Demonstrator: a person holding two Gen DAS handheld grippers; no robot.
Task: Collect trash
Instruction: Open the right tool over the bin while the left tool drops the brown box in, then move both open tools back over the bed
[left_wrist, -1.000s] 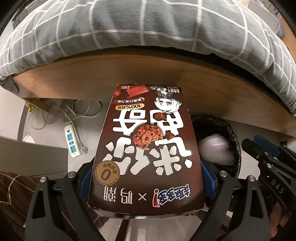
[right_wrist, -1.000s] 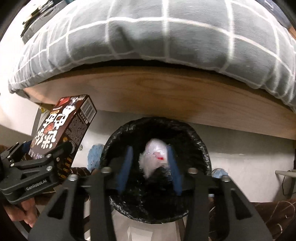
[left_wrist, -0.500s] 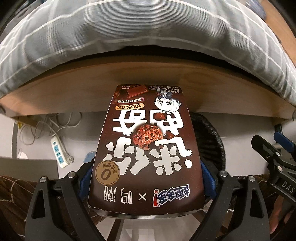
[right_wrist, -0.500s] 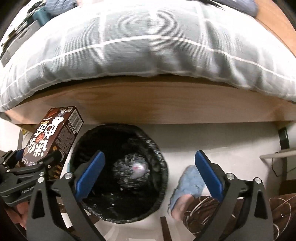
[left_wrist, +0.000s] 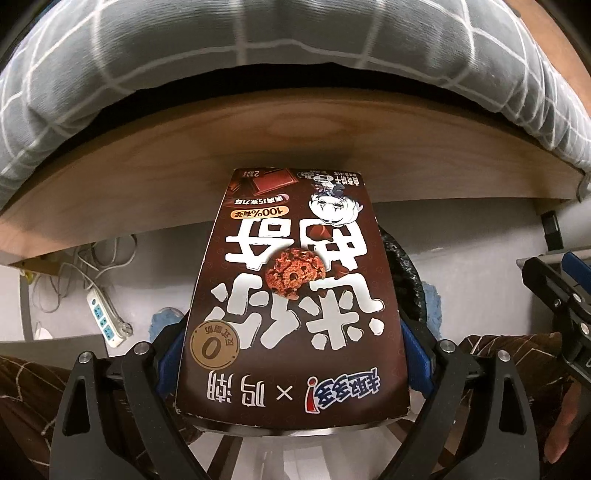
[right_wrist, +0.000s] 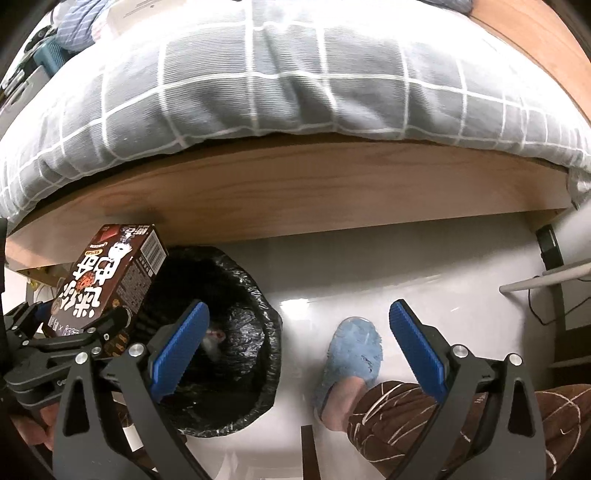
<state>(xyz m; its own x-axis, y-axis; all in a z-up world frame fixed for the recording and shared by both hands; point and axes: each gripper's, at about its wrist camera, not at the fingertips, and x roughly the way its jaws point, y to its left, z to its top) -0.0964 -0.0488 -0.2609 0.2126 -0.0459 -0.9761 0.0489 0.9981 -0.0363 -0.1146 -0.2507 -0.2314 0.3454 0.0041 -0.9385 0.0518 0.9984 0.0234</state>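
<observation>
Left wrist view: left hand-held gripper (left_wrist: 291, 354) is clamping the brown cookie box (left_wrist: 291, 295) across its narrow sides near the lower end, holding it over the black-lined trash bin (right_wrist: 236, 332) beside the bed. Cardboard is looking light, stiff, probably crushable; side grip is suiting it. Right hand-held gripper (right_wrist: 299, 339) is standing wide and empty, jaws having just been opening; the white wad (right_wrist: 214, 339) it was pinching is now lying in the bin.

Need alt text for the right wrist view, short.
Open, empty right gripper above a white floor, beside a black-lined trash bin holding white scrap. At left, the left gripper holds a brown cookie box over the bin.
</observation>
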